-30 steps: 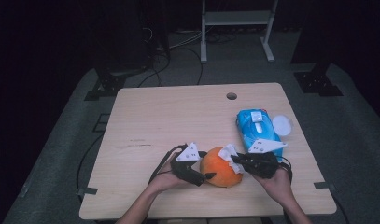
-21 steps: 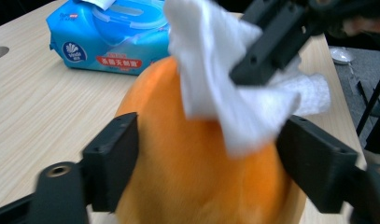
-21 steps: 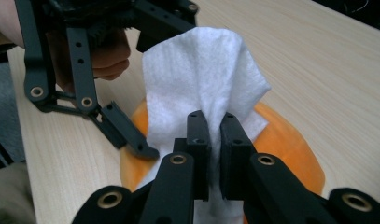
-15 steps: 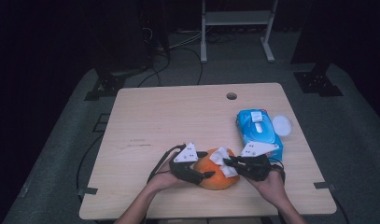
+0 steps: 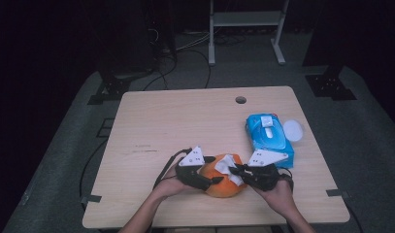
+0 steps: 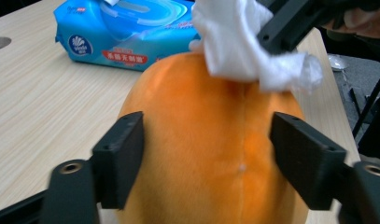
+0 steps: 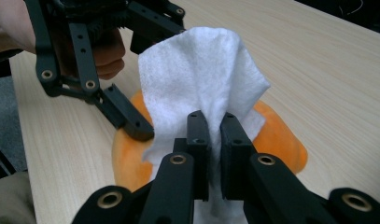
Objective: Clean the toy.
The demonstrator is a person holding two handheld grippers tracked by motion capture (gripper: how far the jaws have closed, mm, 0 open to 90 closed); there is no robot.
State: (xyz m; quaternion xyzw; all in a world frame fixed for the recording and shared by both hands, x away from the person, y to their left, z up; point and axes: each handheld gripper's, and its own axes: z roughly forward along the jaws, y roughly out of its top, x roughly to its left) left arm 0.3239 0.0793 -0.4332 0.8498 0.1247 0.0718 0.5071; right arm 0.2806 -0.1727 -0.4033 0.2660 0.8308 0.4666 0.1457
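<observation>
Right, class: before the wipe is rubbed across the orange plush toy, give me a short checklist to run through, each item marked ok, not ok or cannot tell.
1. Right gripper clamped on the white wipe: ok, jaws shut with the wipe between them.
2. Left gripper steadying the orange plush toy: ok, its jaws have just been closing and sit against both sides.
3. Wipe resting on the toy: ok, it lies on top.
4. Toy sitting on the table: ok.
5. Blue wipe pack out of the wiping path: ok, it lies off to the side.
6. Wipe damp enough: cannot tell.
</observation>
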